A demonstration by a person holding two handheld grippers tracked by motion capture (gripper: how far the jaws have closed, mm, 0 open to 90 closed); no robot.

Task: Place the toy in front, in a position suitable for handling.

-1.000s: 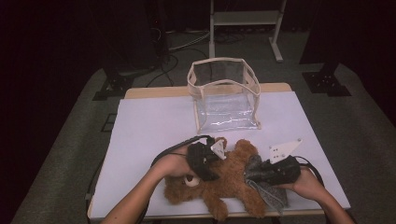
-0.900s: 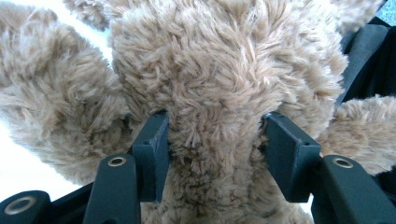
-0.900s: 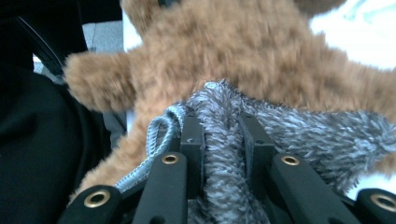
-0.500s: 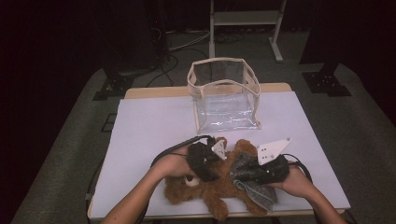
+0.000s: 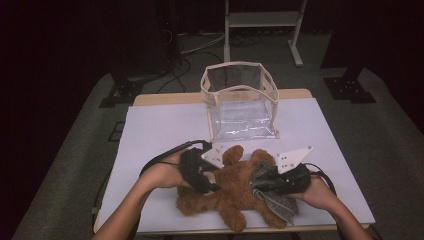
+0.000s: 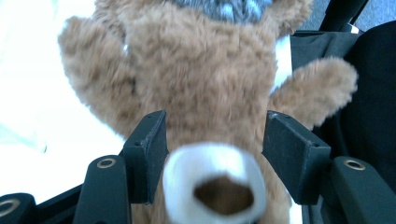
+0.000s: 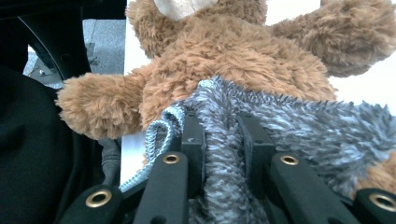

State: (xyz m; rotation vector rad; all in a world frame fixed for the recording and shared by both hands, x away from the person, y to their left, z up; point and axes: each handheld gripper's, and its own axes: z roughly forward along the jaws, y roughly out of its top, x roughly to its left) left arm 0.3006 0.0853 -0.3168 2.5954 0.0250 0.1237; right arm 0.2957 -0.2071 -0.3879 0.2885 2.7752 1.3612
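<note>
We find the teddy bear (image 5: 227,192) lying on the tabletop (image 5: 160,130), long axis running between the hands, head toward the left gripper (image 6: 215,149). Its jaws, just opening, straddle the head, apparently without pressing. The right gripper (image 7: 223,140) pinches the grey knitted garment (image 7: 299,126) at the bear's lower body.

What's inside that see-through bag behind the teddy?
The clear plastic bag with beige trim stands open on the white table. Through its walls nothing shows inside. The fluffy brown teddy bear lies in front of it, outside. Glare hides part of the bag's bottom.
</note>
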